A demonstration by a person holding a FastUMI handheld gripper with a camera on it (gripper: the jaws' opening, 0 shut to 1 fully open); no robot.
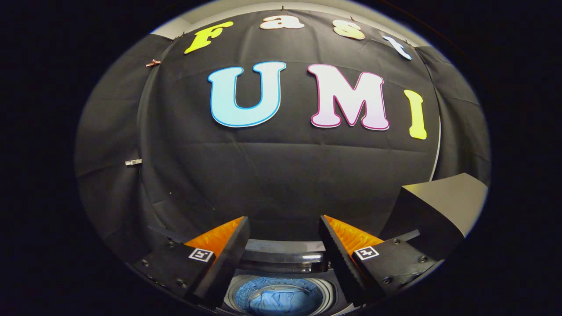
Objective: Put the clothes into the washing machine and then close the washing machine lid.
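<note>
Gripper view looks level across the booth, so most of what it takes in is the black cloth wall (281, 175) hanging behind everything. Against that wall, off beyond the right finger, a dark grey slab with a lighter upper face (439, 206) juts up at a slant; it reads as the washing machine's raised lid standing open, though I cannot tell where it is hinged.

Below the fingers sits the washing machine with its round, pale-rimmed drum opening (281, 292), its dark glossy back edge (285, 256) running across between the two fingers. Inside the drum lies a crumpled light-blue garment (281, 303), resting low against a blue patterned lining. So the clothes appear to be loaded already, which would explain why nothing is carried.

The gripper (283, 228) hangs above the drum's far rim with its fingers spread wide and nothing between them. Both ridged pads face each other across an empty gap, each finger bearing a small square marker (366, 253).

My judgement is that the loading step is done and the lid remains to be closed; the tool is held high, probably to clear the opening before reaching right toward the slab.
</note>
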